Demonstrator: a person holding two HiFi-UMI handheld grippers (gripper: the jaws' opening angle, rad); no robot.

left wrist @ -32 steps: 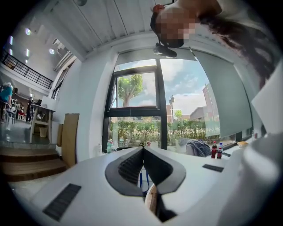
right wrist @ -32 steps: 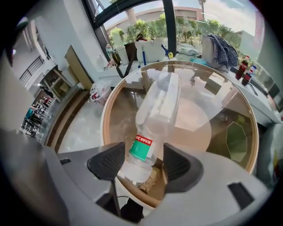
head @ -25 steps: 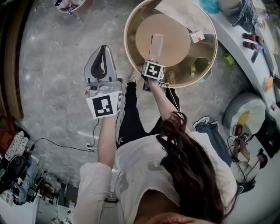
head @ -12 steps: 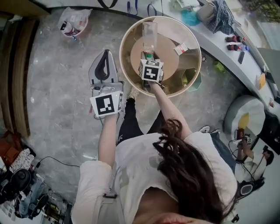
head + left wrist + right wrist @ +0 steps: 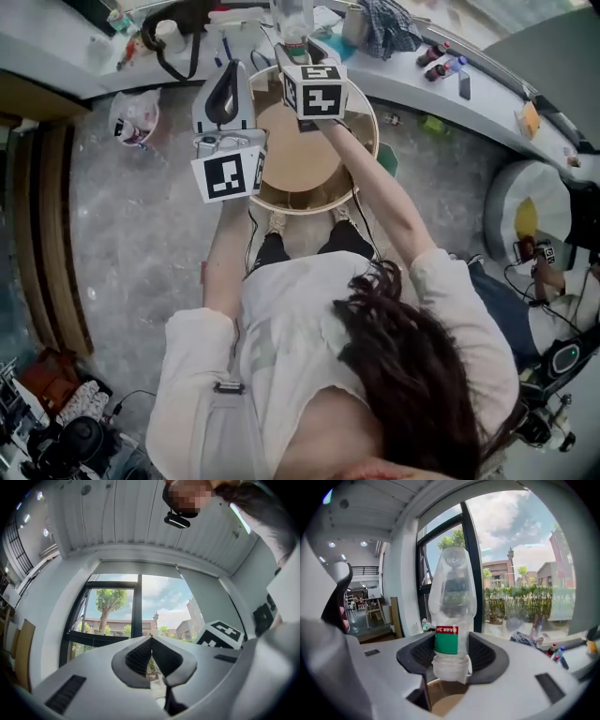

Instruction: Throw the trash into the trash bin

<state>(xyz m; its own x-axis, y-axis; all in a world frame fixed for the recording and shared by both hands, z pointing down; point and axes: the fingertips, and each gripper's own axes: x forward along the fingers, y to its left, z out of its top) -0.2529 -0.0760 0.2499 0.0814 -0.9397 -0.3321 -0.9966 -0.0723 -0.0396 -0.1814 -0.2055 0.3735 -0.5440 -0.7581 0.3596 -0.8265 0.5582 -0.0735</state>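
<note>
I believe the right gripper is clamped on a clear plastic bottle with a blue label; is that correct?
Not quite: the label is green, not blue, as the right gripper view shows. The right gripper is indeed clamped on the clear plastic bottle.

floor (image 5: 141, 244): grey marbled stone | counter (image 5: 47, 47): white, curved | window (image 5: 112, 606): dark-framed, trees and buildings outside | ceiling (image 5: 122, 522): white slats
</note>
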